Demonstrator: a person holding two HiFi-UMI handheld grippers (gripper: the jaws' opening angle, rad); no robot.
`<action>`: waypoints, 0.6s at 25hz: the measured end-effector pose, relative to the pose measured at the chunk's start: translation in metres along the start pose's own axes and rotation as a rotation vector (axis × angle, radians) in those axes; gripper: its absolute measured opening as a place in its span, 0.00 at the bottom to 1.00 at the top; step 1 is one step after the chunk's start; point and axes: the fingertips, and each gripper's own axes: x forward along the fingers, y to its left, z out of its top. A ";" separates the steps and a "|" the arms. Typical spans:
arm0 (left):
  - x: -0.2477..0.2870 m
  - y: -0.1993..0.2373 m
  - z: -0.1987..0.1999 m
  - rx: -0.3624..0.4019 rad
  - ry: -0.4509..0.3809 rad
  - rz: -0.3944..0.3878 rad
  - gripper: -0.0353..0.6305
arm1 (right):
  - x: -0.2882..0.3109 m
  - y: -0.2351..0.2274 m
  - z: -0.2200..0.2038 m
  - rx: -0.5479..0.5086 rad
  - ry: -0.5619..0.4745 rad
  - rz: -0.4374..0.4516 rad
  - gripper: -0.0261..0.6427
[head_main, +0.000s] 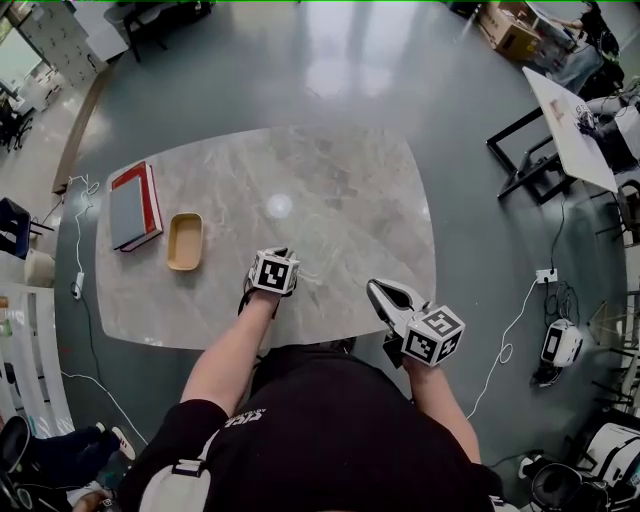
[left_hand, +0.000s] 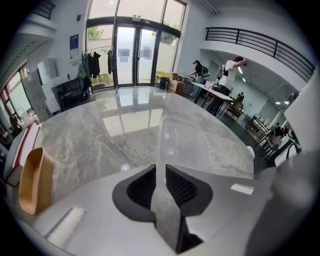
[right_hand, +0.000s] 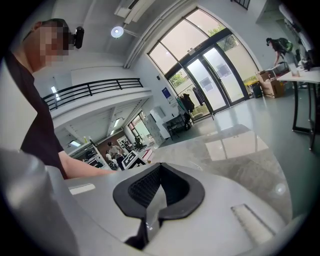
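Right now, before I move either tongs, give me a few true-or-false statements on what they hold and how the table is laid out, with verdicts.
1. The left tongs are shut on a clear plastic item. True.
2. The tan dish sits on top of the book. False: it lies beside the book, directly on the marble table.
3. The right tongs have nothing between them. True: the jaws stand together, with nothing gripped.
4. The right tongs are over the middle of the table. False: they are at its near edge, close to the person's body.
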 end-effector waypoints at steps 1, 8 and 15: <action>-0.002 -0.003 -0.002 -0.017 -0.002 -0.010 0.15 | -0.002 0.000 0.000 0.000 -0.004 0.001 0.06; -0.050 -0.017 0.014 -0.037 -0.109 0.006 0.15 | -0.018 0.012 -0.004 -0.013 -0.017 0.034 0.06; -0.101 -0.034 0.018 -0.085 -0.216 0.022 0.15 | -0.026 0.019 -0.004 -0.038 -0.019 0.107 0.06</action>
